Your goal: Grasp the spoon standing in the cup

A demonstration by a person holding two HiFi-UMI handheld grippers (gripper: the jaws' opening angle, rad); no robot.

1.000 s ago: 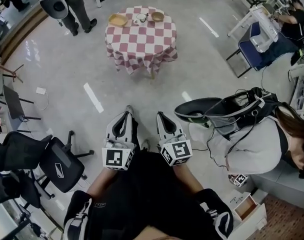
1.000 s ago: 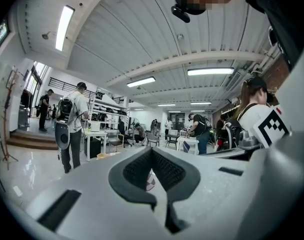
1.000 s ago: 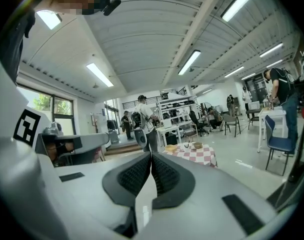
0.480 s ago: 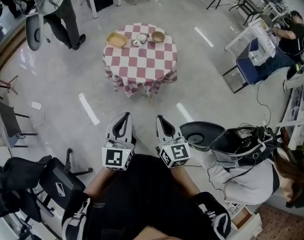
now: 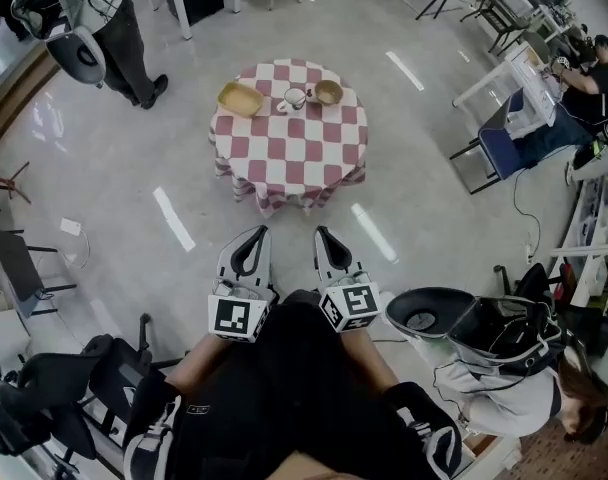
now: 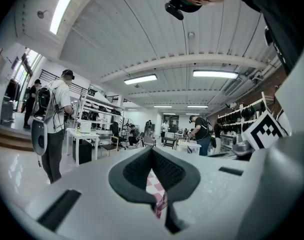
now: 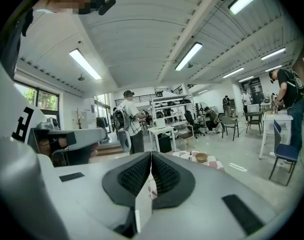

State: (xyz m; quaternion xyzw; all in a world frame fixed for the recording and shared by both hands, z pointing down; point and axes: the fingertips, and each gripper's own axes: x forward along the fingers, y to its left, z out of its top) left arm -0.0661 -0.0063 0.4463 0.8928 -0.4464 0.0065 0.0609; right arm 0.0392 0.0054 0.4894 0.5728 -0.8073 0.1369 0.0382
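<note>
A round table under a red-and-white checked cloth [image 5: 289, 153] stands well ahead of me on the grey floor. On its far side a white cup [image 5: 295, 98] holds a spoon, between a tan basket [image 5: 241, 98] and a wooden bowl [image 5: 329, 92]. My left gripper [image 5: 255, 234] and right gripper [image 5: 322, 234] are held side by side, pointing at the table, far short of it. Both are shut with nothing between the jaws. The left gripper view shows its jaws [image 6: 152, 151] closed, with checked cloth [image 6: 156, 181] behind them. The right gripper view shows its jaws [image 7: 151, 155] closed, with the bowl [image 7: 201, 157] beyond.
A person with a backpack [image 5: 109, 8] stands at the far left. Another person [image 5: 504, 378] bends over at the lower right with a black dish. A black office chair [image 5: 79, 393] is at the lower left, a blue chair [image 5: 499, 148] and a white desk at the right.
The table has come closer and sits lower in the head view. Both grippers keep their place and stay shut. The bent person has slid toward the lower right, the office chair lower.
</note>
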